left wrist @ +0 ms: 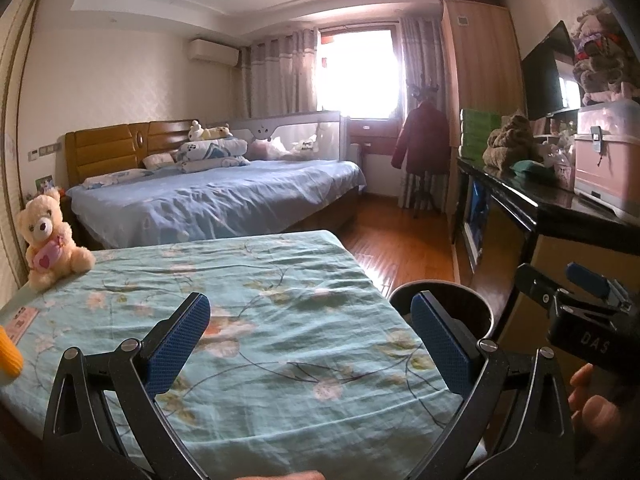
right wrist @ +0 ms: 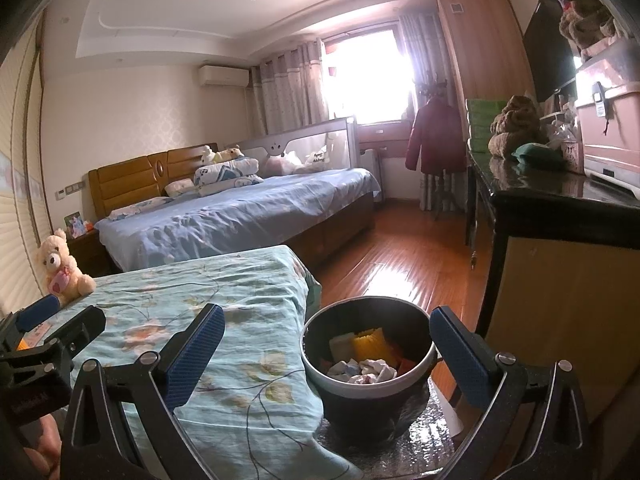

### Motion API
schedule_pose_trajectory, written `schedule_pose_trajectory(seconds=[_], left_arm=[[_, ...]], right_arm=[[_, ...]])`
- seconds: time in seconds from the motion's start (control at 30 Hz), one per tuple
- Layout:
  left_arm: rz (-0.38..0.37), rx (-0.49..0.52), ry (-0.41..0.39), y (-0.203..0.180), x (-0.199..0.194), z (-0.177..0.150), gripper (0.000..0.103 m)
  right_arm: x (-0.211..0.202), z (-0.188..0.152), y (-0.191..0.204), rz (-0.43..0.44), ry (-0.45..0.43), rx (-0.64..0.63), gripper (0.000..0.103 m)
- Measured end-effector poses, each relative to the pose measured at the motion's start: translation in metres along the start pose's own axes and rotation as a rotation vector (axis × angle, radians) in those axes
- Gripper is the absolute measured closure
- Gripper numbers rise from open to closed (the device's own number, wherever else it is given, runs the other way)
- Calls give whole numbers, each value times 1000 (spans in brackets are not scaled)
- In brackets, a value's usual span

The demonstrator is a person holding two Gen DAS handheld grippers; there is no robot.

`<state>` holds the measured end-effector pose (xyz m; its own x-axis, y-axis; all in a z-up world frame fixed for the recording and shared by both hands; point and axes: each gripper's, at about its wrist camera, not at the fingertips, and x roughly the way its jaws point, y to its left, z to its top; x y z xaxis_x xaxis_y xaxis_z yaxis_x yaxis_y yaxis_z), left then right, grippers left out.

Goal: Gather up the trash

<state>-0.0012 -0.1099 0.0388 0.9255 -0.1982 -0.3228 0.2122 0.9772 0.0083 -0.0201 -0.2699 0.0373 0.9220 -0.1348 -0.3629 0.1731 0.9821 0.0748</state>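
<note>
Apparently most of the collecting is done: the bin (right wrist: 370,364), just ahead of the right gripper (right wrist: 326,360) between its wide-open, empty fingers, already holds crumpled paper (right wrist: 370,370) and wrappers. The left gripper (left wrist: 310,350), also spread wide and empty, hovers over the floral cloth (left wrist: 260,320); a yellow object (left wrist: 9,354) at its far left may remain.

Black gripper (right wrist: 326,360) frames, blue textured pads (right wrist: 195,360), silver screws

Trash (right wrist: 370,364) in bin (right wrist: 320,364) beside table (right wrist: 168,292)
</note>
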Motion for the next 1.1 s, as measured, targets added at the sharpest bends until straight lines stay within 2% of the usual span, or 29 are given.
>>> schedule_pose_trajectory(seconds=[0.17,1.1], left_arm=[[7,9,-17,-2,-4,0,0],[-10,6,8,-5,0,-3,0]], right_arm=[[0,0,0,0,-2,0,0],[4,-1,12,11,15,3,0]])
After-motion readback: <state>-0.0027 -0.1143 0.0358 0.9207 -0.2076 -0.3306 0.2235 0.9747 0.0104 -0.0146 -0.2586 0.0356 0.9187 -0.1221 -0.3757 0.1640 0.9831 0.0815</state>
